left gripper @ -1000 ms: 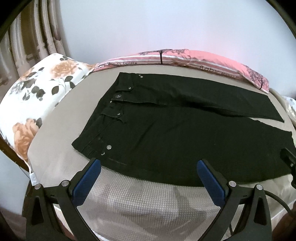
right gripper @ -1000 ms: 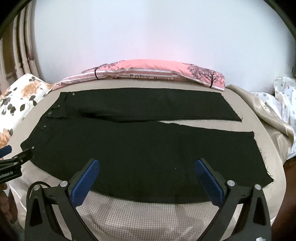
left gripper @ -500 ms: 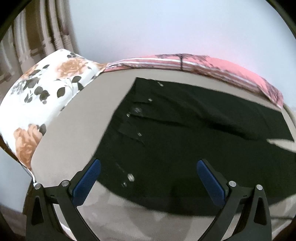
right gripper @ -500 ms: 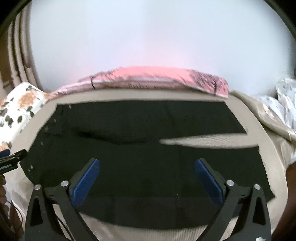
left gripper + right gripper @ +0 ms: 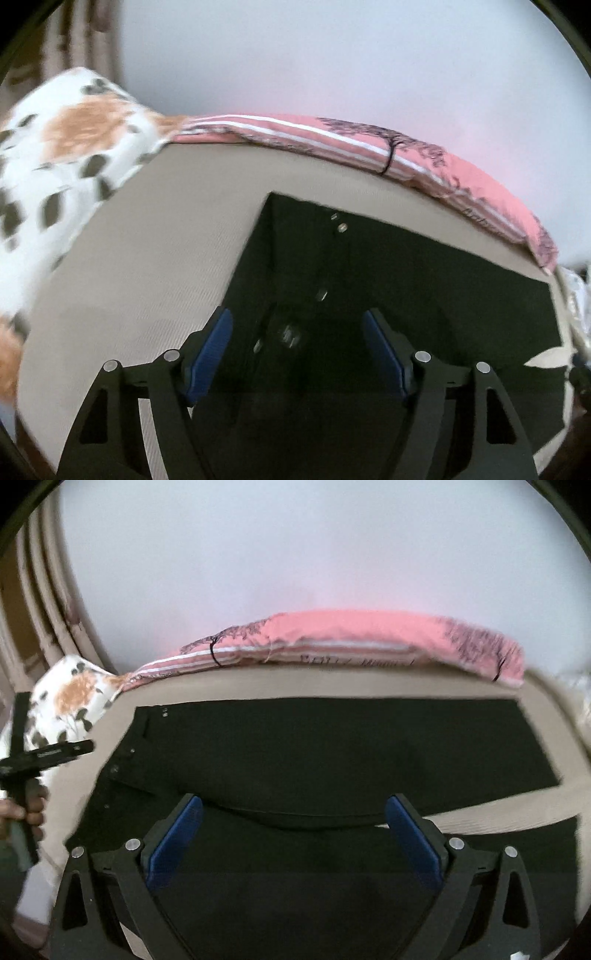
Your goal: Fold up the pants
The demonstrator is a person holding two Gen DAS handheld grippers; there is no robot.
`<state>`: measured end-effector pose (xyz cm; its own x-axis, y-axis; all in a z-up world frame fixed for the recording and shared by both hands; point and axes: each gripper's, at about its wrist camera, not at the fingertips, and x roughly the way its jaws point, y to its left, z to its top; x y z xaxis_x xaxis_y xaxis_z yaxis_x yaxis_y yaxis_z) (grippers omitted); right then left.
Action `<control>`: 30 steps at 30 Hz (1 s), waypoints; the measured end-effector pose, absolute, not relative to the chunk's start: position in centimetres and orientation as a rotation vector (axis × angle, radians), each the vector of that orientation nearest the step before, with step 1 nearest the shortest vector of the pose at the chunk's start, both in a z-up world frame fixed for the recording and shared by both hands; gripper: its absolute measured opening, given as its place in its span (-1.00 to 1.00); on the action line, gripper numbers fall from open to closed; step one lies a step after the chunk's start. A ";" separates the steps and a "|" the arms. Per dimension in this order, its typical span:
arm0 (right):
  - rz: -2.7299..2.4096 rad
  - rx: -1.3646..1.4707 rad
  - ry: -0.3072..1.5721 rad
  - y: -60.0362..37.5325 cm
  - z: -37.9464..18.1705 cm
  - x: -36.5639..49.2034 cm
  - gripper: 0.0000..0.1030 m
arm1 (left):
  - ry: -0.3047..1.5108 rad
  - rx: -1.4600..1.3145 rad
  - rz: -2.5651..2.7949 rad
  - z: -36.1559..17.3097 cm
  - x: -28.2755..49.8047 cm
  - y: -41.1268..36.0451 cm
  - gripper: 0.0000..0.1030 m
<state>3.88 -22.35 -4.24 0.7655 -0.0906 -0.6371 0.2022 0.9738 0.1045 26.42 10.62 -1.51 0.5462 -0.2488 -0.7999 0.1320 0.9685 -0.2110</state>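
the black pants lie spread flat on a beige bed, waist toward the floral pillow and legs running the other way, with a pink striped pillow along the far edge by the wall. the left tongs hang over the waistband, where small metal buttons show just ahead of and between the blue pads; the jaws have just been narrowing but stay apart, pinching nothing. the right tongs sit over the near leg, spread wide, pads clear of the cloth. a strip of bed shows between the two legs, right of those tongs. a hand grips the left tool's handle.
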 end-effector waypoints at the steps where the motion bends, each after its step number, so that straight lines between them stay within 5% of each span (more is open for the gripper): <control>1: -0.157 0.195 0.695 -22.6 -4.7 4.4 0.92 | 0.972 -0.149 -0.258 -1.9 27.3 10.6 0.41; 6: -0.171 0.239 0.755 -23.4 -6.7 6.9 0.92 | 1.044 -0.332 -0.409 -4.7 32.5 11.6 0.35; 11: -0.186 0.223 0.787 -23.4 -7.8 9.0 0.92 | 1.114 -0.415 -0.460 -7.3 36.3 12.4 -0.15; 30: -0.142 0.246 0.867 -22.4 -10.4 14.6 0.92 | 1.179 -0.391 -0.573 -9.3 40.3 13.3 -0.33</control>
